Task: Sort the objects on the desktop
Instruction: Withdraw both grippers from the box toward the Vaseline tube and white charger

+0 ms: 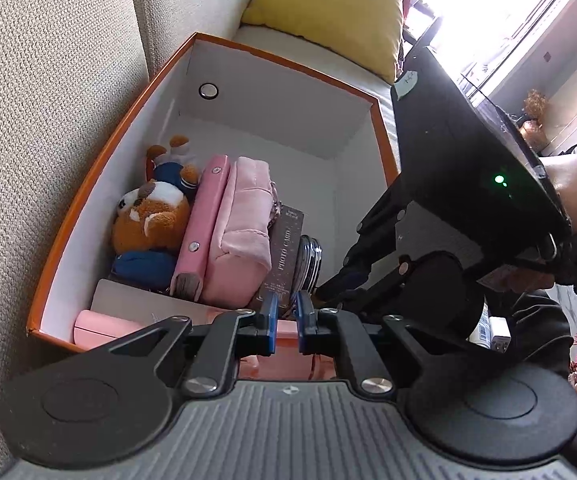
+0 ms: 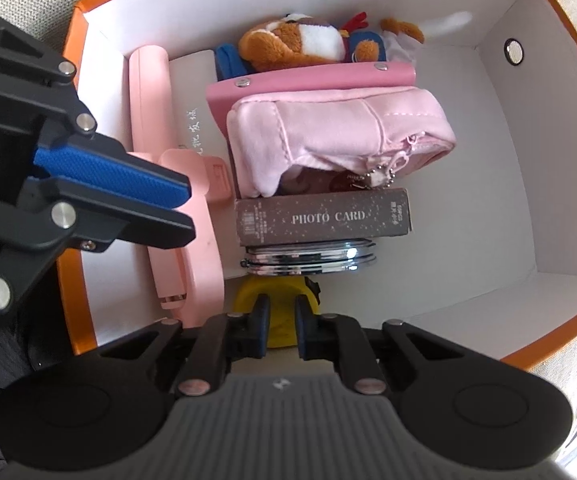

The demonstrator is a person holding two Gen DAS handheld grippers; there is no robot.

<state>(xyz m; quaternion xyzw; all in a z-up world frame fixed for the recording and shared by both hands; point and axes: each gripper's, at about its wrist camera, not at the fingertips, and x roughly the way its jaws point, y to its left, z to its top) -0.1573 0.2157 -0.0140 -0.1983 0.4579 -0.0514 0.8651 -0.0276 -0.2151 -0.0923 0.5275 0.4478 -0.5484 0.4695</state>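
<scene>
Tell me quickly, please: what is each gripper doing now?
Left gripper: jaws narrowly apart, holding nothing.
Right gripper: jaws on either side of a yellow object in the orange box; grip cannot be told.

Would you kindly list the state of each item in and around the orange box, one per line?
orange box: open, no lid, partly filled.
pink pouch: on its side, zipper shut as far as visible.
photo card box: on its edge, closed.
plush toy: lying down behind a pink case.
yellow object: between the right hand-held gripper fingers.
left hand-held gripper: narrowly open, empty.
</scene>
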